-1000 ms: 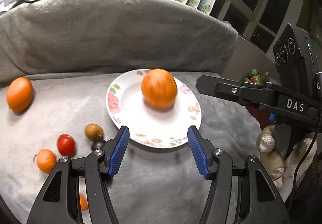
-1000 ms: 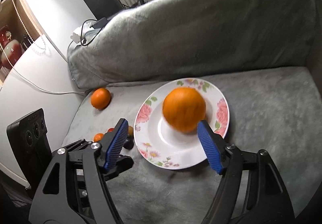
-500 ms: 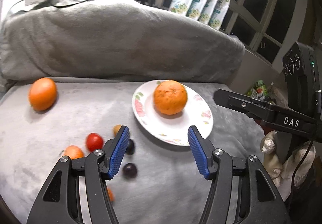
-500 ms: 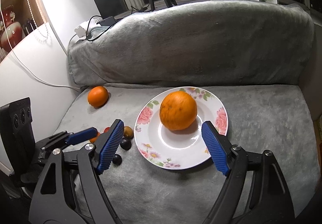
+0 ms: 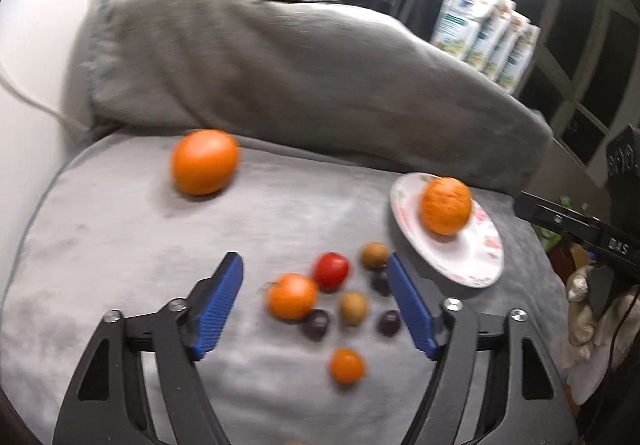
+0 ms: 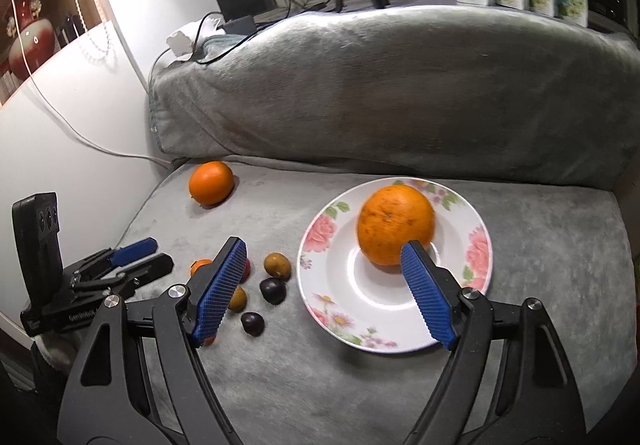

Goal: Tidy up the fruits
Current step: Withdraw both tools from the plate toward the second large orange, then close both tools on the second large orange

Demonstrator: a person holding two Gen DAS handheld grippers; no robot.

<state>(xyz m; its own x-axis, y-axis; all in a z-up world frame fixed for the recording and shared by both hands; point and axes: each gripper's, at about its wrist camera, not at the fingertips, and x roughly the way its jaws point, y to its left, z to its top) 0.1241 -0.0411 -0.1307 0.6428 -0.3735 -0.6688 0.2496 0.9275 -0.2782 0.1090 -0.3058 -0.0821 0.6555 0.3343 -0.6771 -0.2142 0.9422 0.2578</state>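
Left claw point(image 5: 314, 307) and right claw point(image 6: 324, 291) tilt downward, jaws opening, empty.

Both wrist cams look down-fwd, close over sofa seat point(image 5: 120, 245); share plate point(image 6: 320, 285), fruit cluster.

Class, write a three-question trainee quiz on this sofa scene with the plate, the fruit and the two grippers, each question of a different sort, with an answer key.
1. True or false: the floral plate holds two oranges.
2. Multiple choice: the second large orange lies
A. on the plate
B. on the grey seat cushion near the backrest
C. between a gripper's fingers
3. Short answer: what does the left gripper frame between its opening jaws, and is it gripping anything?

Key
1. False: one large orange sits on it.
2. B
3. The cluster of small fruits on the cushion, red tomato included; it grips nothing.
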